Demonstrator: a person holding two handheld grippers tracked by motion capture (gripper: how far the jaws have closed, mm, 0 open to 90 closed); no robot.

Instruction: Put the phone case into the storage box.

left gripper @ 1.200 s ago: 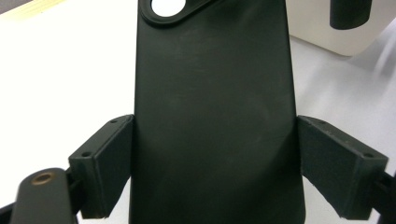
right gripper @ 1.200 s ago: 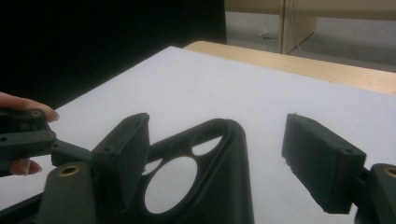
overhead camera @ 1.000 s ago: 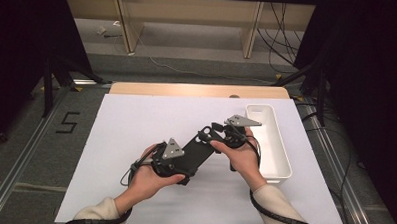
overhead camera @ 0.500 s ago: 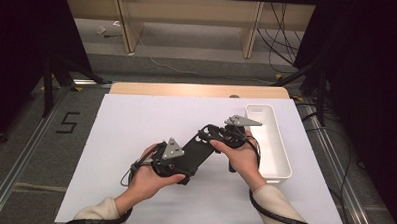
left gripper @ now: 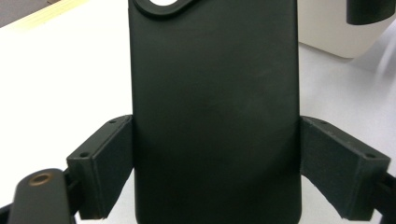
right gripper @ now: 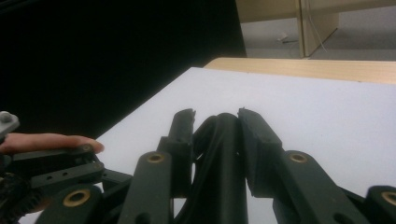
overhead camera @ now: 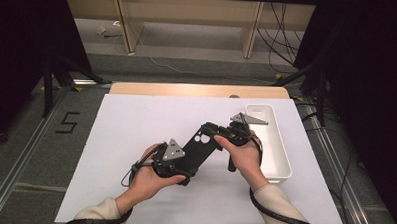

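Phone case (overhead camera: 199, 150): black, flat, slab-shaped, with a camera cut-out at its far end. It hangs just above the white table sheet (overhead camera: 136, 120), held between the two grippers near the middle of the sheet. Its long axis runs diagonally in the high view, from near-left up to far-right.

Left gripper (overhead camera: 177, 167): holds the near end. In the left gripper view the case (left gripper: 215, 112) rises straight away from the camera, the jaws standing wide and pressing its two long edges, one on each side. Hand steady.

Right gripper (overhead camera: 216, 136): at the far end, by the cut-out. In the right gripper view its jaws have just been closing and now stand nearly together on a thin black edge (right gripper: 225, 154), which I take to be the rim of the case seen edge-on; the contact itself is dark and hard to read.

White bin (overhead camera: 268, 139): long, open-topped, lying just beside the right hand (overhead camera: 245, 153) on its outer side, its long axis running away from the person. The far end of the case is the end nearer to it.

Room for moving: bare sheet to the left and beyond the case; the bin wall stands close on the right. The near edge of the sheet lies under the forearms.
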